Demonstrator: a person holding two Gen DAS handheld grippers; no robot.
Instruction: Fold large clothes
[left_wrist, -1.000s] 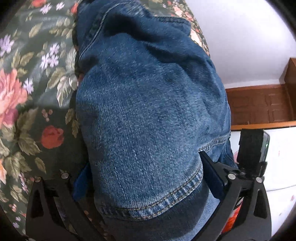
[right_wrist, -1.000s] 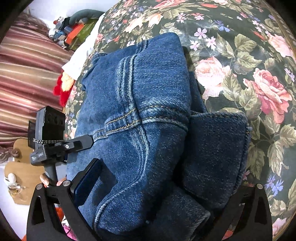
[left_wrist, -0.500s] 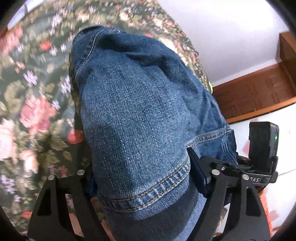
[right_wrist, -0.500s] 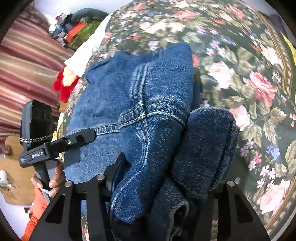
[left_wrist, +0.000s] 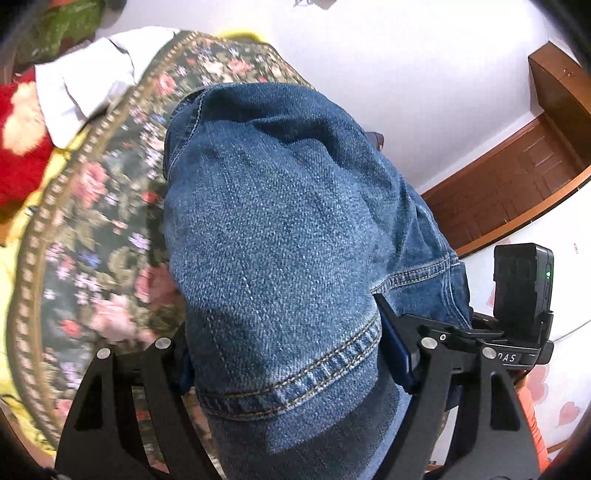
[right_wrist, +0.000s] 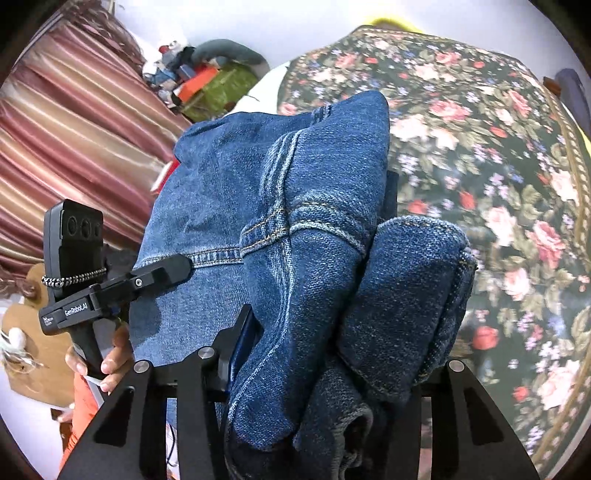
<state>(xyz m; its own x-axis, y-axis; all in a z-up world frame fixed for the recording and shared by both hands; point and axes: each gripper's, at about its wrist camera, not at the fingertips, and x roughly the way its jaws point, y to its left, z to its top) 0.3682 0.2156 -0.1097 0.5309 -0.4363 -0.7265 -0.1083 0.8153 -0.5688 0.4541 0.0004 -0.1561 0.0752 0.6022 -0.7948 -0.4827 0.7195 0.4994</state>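
A folded bundle of blue jeans (left_wrist: 280, 206) hangs between both grippers, above a bed with a dark floral cover (left_wrist: 103, 206). My left gripper (left_wrist: 284, 343) is shut on one end, its blue pads (left_wrist: 395, 350) pressing the denim by a stitched hem. My right gripper (right_wrist: 340, 350) is shut on the other end of the jeans (right_wrist: 295, 258), squeezing several thick layers. In the right wrist view the left gripper's body (right_wrist: 92, 280) and the hand (right_wrist: 110, 354) holding it show at the left. The floral cover (right_wrist: 480, 147) lies below and to the right.
A red plush toy (left_wrist: 18, 147) and a white cloth (left_wrist: 85, 81) lie at the bed's far edge. A brown wooden door (left_wrist: 517, 177) stands by the white wall. A striped curtain (right_wrist: 74, 129) and a pile of oddments (right_wrist: 207, 81) sit beyond the bed.
Both grippers have closed on the jeans and risen, lifting the bundle off the bed. The floral cover has dropped away and more of the room shows.
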